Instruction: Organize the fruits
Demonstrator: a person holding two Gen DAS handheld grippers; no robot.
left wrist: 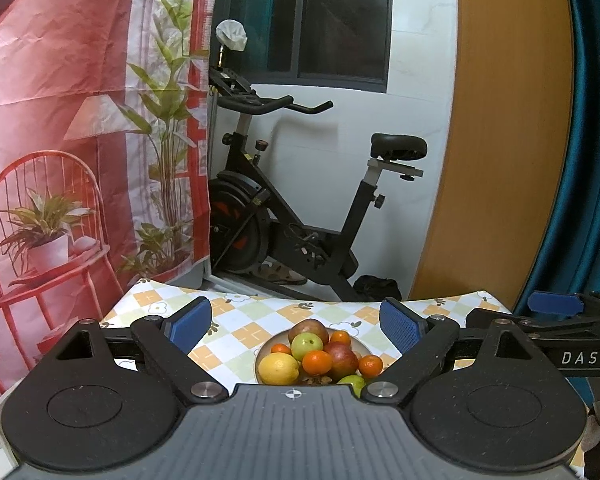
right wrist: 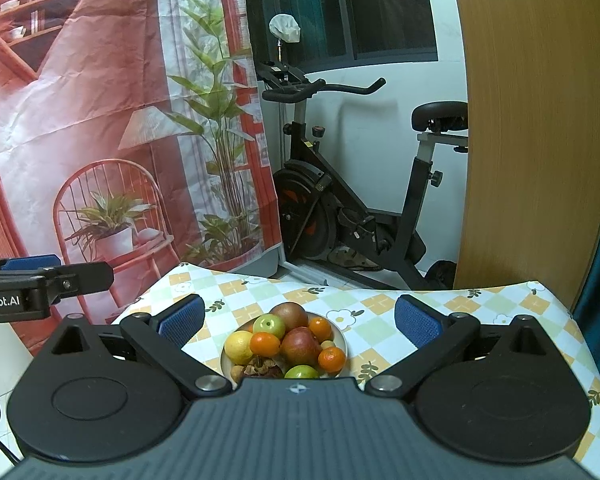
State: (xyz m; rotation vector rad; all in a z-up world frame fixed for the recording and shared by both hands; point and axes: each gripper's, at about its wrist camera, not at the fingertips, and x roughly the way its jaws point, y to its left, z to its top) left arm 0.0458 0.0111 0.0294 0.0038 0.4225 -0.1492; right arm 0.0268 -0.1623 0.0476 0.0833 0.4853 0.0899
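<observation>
A white plate (left wrist: 362, 345) (right wrist: 339, 331) piled with fruit sits on the checked tablecloth (left wrist: 236, 324) (right wrist: 380, 304). On it lie a yellow lemon (left wrist: 278, 368) (right wrist: 239, 346), green apples (left wrist: 307, 346) (right wrist: 269, 326), red apples (left wrist: 309, 330) (right wrist: 300, 346) and several small oranges (left wrist: 317, 362) (right wrist: 265, 344). My left gripper (left wrist: 296, 326) hovers open above and before the plate, blue pads wide apart, nothing held. My right gripper (right wrist: 298, 318) is likewise open and holds nothing over the plate. Each gripper shows at the other view's edge: the right gripper (left wrist: 556, 304), the left gripper (right wrist: 32, 270).
A black exercise bike (left wrist: 300, 216) (right wrist: 360, 200) stands past the table's far edge by a white wall. A red printed backdrop (left wrist: 60, 160) (right wrist: 100, 120) hangs left. A wooden panel (left wrist: 500, 140) (right wrist: 532, 140) and teal curtain (left wrist: 592, 160) rise at the right.
</observation>
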